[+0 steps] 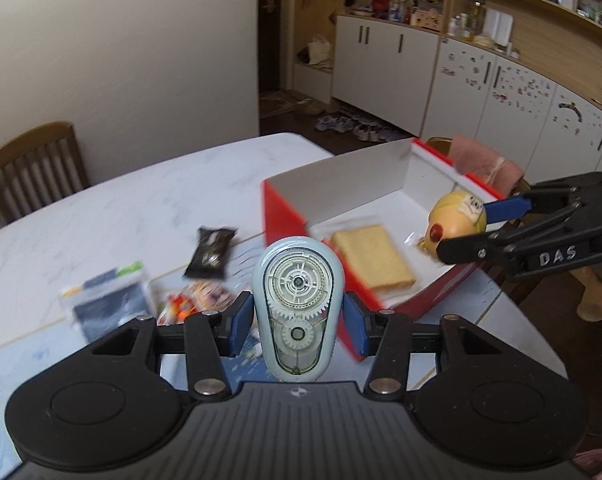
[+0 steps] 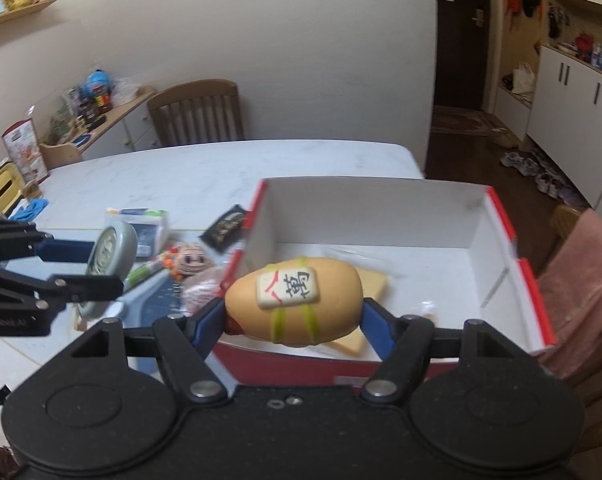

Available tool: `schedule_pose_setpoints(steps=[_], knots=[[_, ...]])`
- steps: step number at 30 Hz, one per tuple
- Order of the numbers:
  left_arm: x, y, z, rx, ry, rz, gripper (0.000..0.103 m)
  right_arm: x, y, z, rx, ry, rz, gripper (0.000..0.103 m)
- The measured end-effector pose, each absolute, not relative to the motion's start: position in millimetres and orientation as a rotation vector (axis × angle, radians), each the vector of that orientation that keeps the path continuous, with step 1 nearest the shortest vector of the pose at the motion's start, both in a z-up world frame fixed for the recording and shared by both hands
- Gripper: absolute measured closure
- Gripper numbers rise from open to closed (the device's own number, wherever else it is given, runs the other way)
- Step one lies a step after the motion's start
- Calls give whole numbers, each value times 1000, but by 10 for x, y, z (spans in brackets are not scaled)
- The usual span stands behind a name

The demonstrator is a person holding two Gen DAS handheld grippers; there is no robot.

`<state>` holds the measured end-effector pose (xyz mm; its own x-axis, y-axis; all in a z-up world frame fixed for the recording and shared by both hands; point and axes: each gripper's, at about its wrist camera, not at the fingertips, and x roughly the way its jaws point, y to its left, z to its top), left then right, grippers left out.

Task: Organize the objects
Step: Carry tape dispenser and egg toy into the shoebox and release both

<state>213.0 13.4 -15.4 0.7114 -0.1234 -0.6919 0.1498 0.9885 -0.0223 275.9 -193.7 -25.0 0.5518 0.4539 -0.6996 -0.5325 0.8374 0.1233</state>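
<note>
My left gripper (image 1: 298, 320) is shut on a pale blue correction tape dispenser (image 1: 298, 304) and holds it upright above the table, left of the red box (image 1: 285, 212). It also shows in the right wrist view (image 2: 111, 258). My right gripper (image 2: 293, 320) is shut on a yellow-orange squishy toy (image 2: 297, 300) with a mahjong tile on it, held over the box's near wall. The toy also shows in the left wrist view (image 1: 455, 222). A flat yellow sponge (image 1: 371, 258) lies inside the white-lined box (image 2: 501, 216).
On the white table (image 1: 121, 208) left of the box lie a black snack packet (image 1: 211, 252), a tissue pack (image 1: 109, 300) and a small doll-face toy (image 2: 191, 260). A wooden chair (image 2: 197, 112) stands at the far side. A pink cloth (image 2: 581, 300) hangs right of the box.
</note>
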Motion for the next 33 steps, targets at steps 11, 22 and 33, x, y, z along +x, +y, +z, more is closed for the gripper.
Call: schedule_pose_setpoints(steps=[11,22,33], knots=[[2727,-484,-72,130,761,-239,56,3149,-2536,-383,-61,787,488,31],[3548,-869,-281,167,847,-301,56,3548,-2689,-689,-66,848,463,31],[4211,-1045,-704,188,961,-306,56,3719,-2403,-941,-181,932,518,32]])
